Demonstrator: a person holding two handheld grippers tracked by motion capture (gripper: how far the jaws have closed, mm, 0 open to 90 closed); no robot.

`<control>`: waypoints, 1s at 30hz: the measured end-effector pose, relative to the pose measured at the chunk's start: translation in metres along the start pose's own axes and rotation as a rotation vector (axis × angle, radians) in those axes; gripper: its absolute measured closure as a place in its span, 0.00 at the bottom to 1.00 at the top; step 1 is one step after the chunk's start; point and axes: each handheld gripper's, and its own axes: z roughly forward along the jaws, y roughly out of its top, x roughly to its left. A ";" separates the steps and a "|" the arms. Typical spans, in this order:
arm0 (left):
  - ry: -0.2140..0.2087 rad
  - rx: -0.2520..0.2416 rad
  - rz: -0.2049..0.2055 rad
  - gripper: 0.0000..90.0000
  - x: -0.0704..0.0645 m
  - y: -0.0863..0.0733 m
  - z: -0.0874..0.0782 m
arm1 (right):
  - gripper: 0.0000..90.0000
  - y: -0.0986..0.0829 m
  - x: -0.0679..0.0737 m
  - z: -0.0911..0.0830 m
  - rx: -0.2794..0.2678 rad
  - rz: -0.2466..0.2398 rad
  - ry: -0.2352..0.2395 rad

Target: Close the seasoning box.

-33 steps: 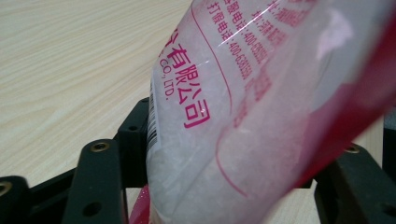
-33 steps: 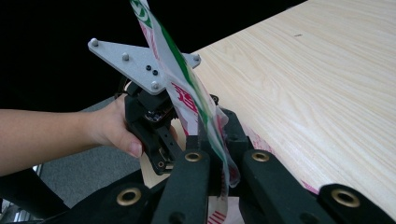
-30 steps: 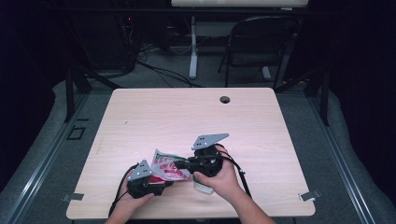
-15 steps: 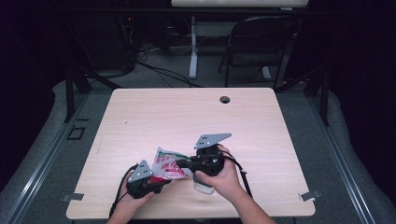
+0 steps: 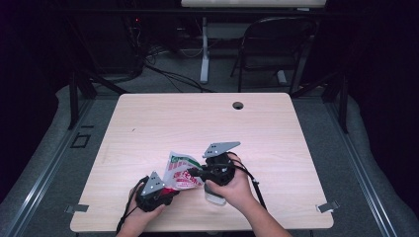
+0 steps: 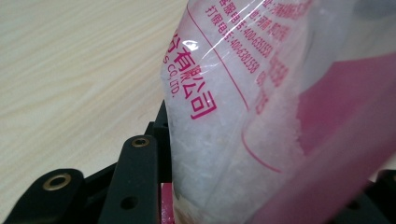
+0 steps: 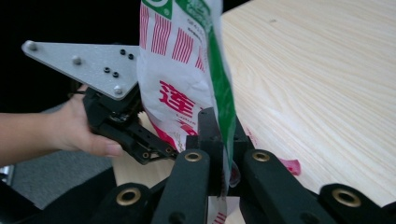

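Bag pinched between both grippers' jaws.

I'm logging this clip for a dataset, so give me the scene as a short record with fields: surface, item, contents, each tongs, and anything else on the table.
surface: wooden table
item: plastic bag, printed red, green and white, held up off the table between both tongs
contents: white granules seen through the clear part
left tongs: shut on the bag's lower end
right tongs: shut on the bag's green edge
other: round hole near the table's far edge
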 end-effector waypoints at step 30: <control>-0.143 0.088 -0.140 0.36 0.014 0.001 0.018 | 1.00 -0.022 -0.007 0.008 0.000 0.010 0.035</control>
